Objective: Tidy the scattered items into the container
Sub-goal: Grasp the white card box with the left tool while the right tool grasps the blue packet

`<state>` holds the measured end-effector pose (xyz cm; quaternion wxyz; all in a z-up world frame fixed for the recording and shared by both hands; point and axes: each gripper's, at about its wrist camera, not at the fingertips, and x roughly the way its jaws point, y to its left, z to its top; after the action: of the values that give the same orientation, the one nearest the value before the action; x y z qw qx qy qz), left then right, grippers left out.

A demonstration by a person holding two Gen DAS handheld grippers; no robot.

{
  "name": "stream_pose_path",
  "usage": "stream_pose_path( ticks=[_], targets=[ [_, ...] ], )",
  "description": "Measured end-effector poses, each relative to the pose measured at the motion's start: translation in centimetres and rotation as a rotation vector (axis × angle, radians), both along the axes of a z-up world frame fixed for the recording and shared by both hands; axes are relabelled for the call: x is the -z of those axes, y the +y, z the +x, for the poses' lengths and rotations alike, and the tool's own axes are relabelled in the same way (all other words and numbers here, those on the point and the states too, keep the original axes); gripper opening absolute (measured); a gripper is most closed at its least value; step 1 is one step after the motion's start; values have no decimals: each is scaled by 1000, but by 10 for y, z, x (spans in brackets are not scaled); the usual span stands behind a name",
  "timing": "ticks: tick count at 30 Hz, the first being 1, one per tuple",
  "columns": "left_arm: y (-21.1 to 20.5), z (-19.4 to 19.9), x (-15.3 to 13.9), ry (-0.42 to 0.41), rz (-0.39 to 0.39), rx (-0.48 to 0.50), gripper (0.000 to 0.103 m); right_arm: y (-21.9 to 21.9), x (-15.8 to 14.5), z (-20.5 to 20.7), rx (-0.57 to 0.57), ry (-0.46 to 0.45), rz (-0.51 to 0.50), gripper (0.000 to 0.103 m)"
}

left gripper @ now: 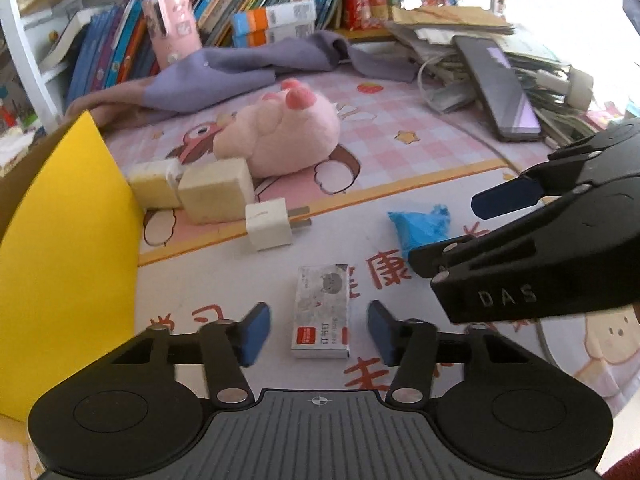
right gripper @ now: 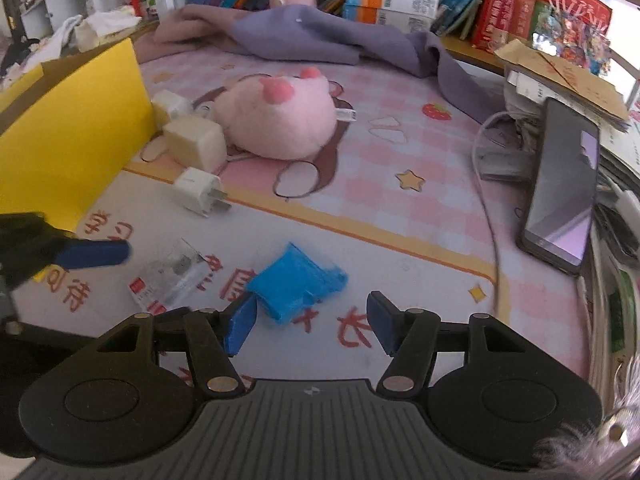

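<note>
On cartoon mat (left gripper: 420,128): plush (left gripper: 280,136), chargers, books behind.

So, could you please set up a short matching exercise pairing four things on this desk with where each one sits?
Things:
1. staple box
2. blue bag
3. phone
4. plush toy

Places:
A. leaning on the paper pile
B. between the left gripper fingers
C. behind the cream blocks
D. just ahead of the right gripper

Pairs: 1-B, 2-D, 3-A, 4-C
</note>
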<state>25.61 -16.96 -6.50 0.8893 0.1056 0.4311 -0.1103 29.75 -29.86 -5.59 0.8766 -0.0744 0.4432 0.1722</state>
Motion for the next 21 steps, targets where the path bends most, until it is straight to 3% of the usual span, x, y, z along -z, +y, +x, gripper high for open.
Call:
stream_pose_path(
  ticks=[3, 6, 11, 19, 21],
  targets=[
    [4, 5, 2, 12, -32, -24, 41, 7, 2, 4, -14, 2, 4, 60],
    [6, 5, 2, 15, -49, -18, 29, 10, 4, 8, -9, 2, 3, 66],
    [6, 4, 2, 13, -42, -20, 29, 10, 11, 15, 3, 14, -12, 65],
    [14, 4, -3, 9, -44, -63, 28, 10, 15, 17, -27, 4, -9, 55],
    [15, 4, -7, 0, -54, -64, 28, 11, 15, 16, -41, 0, -6, 47]
  ],
)
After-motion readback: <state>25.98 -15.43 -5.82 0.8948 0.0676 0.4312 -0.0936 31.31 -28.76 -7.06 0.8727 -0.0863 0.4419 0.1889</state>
